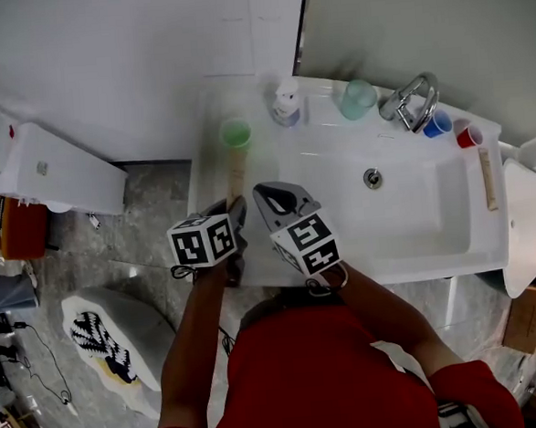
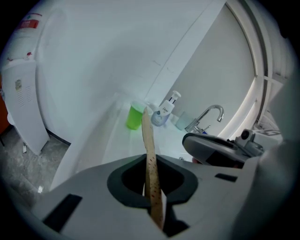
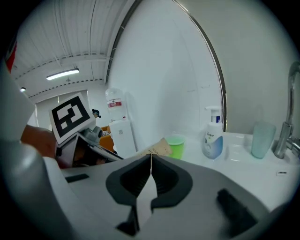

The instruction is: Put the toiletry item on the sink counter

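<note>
A long, flat tan toiletry box [image 1: 236, 179] sticks out of my left gripper [image 1: 235, 209], which is shut on its near end. It points over the left part of the sink counter [image 1: 211, 158] toward a green cup [image 1: 236, 133]. In the left gripper view the box [image 2: 151, 154] shows edge-on, upright between the jaws of the left gripper [image 2: 152, 183]. My right gripper [image 1: 267, 195] hovers just to the right over the basin's front left corner. In its own view the right gripper [image 3: 151, 161] is shut with nothing in it, and the box tip [image 3: 158, 148] shows beyond it.
At the back of the counter stand a pump soap bottle [image 1: 286, 102], a pale teal cup [image 1: 358, 99], a chrome faucet [image 1: 411, 102], and blue [image 1: 437, 124] and red [image 1: 468, 135] cups. A second tan box [image 1: 488, 178] lies on the right rim. A toilet [image 1: 530, 227] is beside the sink.
</note>
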